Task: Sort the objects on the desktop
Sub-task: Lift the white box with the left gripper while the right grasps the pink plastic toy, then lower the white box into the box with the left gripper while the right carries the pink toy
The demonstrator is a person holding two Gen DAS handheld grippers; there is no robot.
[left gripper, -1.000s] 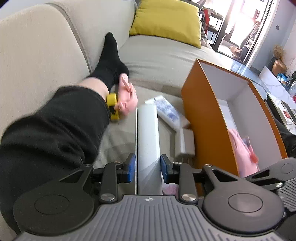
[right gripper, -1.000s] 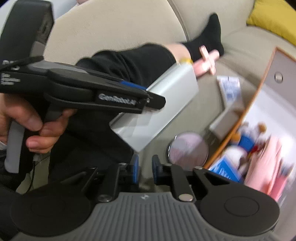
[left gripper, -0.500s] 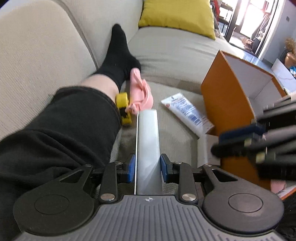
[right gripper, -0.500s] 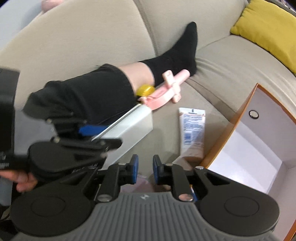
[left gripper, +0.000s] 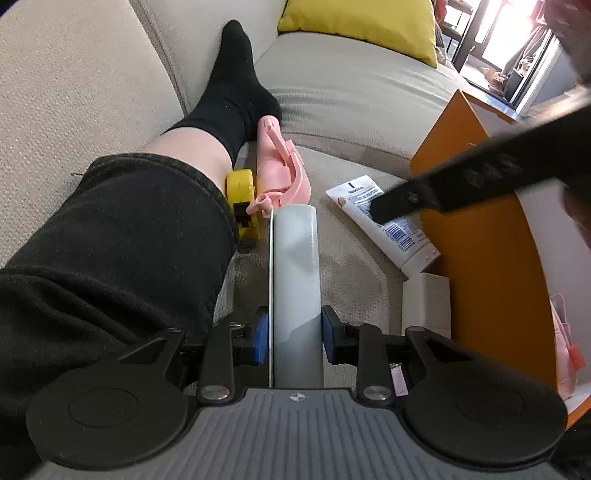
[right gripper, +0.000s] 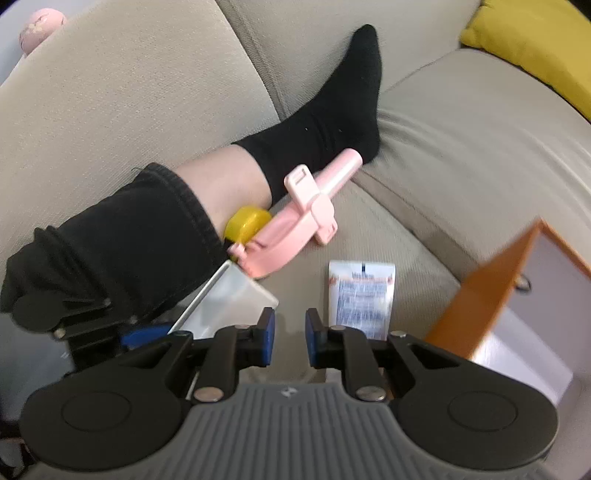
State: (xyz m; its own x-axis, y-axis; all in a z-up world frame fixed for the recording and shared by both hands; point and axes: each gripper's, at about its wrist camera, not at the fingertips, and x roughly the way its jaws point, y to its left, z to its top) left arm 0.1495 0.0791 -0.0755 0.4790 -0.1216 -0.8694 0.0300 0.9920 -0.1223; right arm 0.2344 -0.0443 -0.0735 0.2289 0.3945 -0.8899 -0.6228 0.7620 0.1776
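**Left gripper holds a grey box over the sofa; right gripper hangs empty above the cream tube**

The left gripper [left gripper: 295, 332] is clamped on a long pale grey box [left gripper: 295, 266], its blue pads pressing the box's two long sides. The box runs straight ahead from the jaws, and its far end sits just beside a pink plastic tool [left gripper: 279, 173] lying on the beige sofa [left gripper: 351, 92]. A yellow tape measure [left gripper: 242, 195] lies against the pink tool, next to a person's leg in black trousers and a black sock [left gripper: 236, 88].

The right gripper [right gripper: 289, 341] holds nothing: its jaws stand a narrow gap apart with only the sofa cushion showing between them. Just beyond its right finger lies a white cream tube [right gripper: 362, 295] with printed text and a barcode, flat on the cushion. In the left wrist view the right gripper's black finger crosses in front of this tube.

An orange box [left gripper: 480, 229] with a white inside stands open to the right of the tube. A small white box [left gripper: 426, 302] rests against its outer wall, near the tube's lower end. Something pink lies inside the orange box at its near corner; what it is cannot be told. A yellow cushion [left gripper: 362, 22] leans at the far end of the sofa.

In the right wrist view the grey box appears at the lower left, held in the left gripper, with its corner close to the pink tool.
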